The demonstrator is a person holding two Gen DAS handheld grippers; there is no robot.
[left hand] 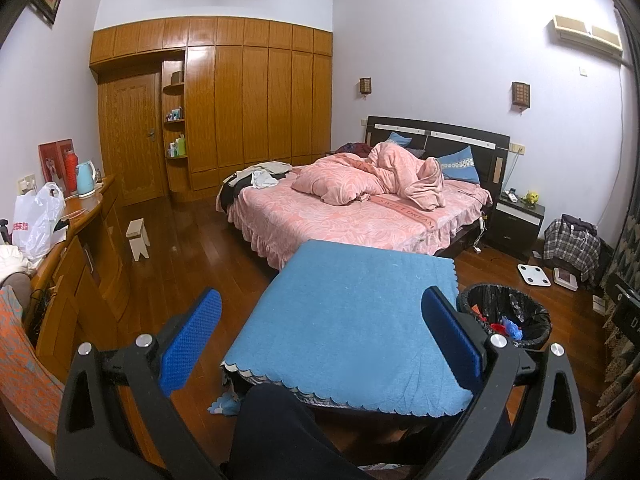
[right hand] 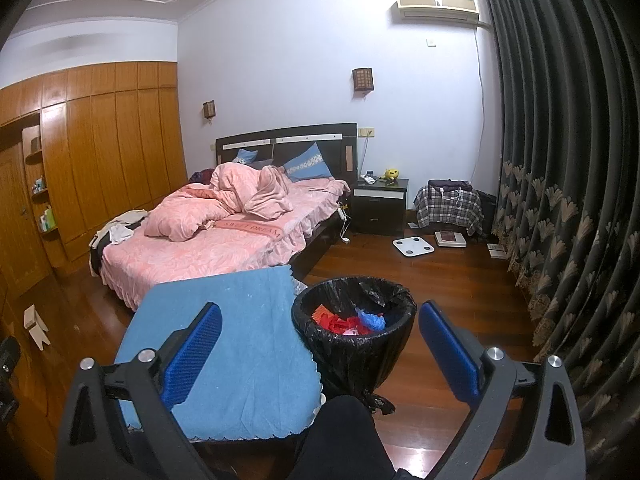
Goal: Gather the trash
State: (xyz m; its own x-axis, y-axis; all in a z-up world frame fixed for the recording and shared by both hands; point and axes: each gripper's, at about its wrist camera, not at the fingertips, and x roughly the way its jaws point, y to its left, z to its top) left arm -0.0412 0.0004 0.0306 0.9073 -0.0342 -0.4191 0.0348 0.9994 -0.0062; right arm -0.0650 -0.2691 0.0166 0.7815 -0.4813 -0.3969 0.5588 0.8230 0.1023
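1 trash bin (right hand: 354,344), 1 bed (right hand: 208,248), 2 blue pillows (right hand: 308,166), 2 wall lamps (right hand: 362,79), 2 floor scales (right hand: 413,247), 1 nightstand (right hand: 379,206).

A plain sky-blue cloth with scalloped edge (left hand: 352,320) covers the near table. The round bin's black plastic liner (right hand: 354,344) holds red and blue scraps. The far bed's pink floral spread (left hand: 340,220) contrasts with honey-brown wooden wardrobes (left hand: 256,100); right, a dark fan-patterned curtain (right hand: 560,160).

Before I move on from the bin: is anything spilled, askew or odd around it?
Nothing spilled: the trash bin stands upright beside the blue cloth, with red and blue scraps inside its black liner. One oddity: a blue scrap lies on the floor under the cloth's near-left corner. Both grippers are open and empty.
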